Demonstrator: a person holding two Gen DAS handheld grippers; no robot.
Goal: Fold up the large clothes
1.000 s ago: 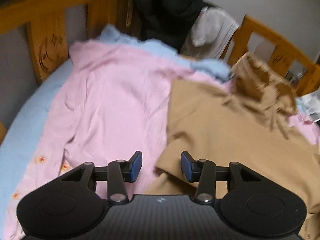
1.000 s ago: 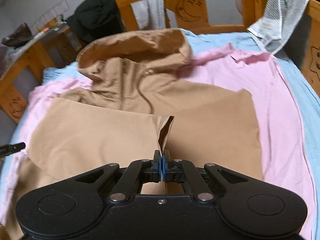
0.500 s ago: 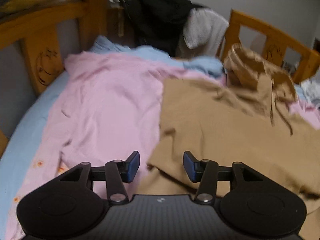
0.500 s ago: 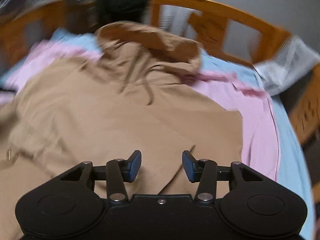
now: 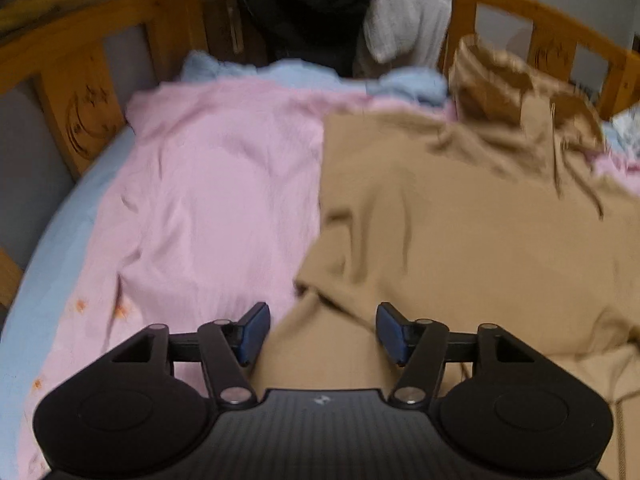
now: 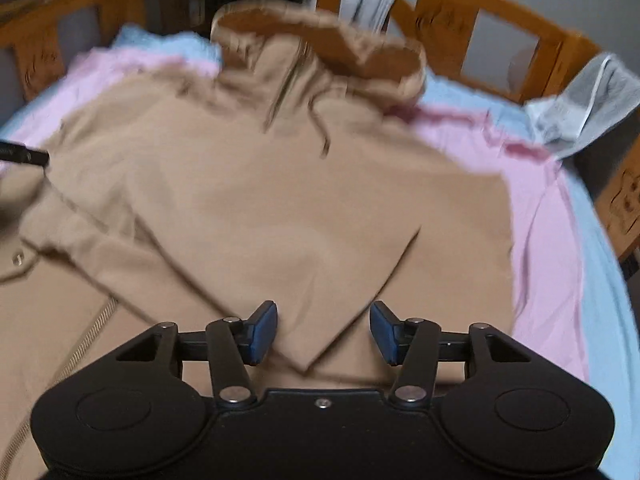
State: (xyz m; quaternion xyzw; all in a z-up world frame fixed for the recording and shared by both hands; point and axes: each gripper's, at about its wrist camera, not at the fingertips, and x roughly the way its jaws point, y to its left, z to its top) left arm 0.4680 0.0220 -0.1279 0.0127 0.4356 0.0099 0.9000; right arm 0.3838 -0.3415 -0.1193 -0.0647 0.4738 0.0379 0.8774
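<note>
Tan hoodie (image 6: pixel 280 200) spread on a bed, both grippers over it with nothing gripped.

In the right wrist view the hoodie fills the middle of the frame, hood (image 6: pixel 320 40) toward the top by the wooden rail (image 6: pixel 460 12), a folded sleeve running down to a point at lower centre. The right gripper (image 6: pixel 323 332) has its jaws opening, about half apart; that sleeve point lies below and between the blue pads (image 6: pixel 264 332), which do not press on it. In the left wrist view the hoodie takes the right half, on a pink sheet (image 5: pixel 208 200) that covers the left. The left gripper (image 5: pixel 322 332) is opening too, jaws wide, over the hoodie's crumpled left edge but not holding it. Dark and grey clothes (image 5: pixel 340 20) hang at top centre.
</note>
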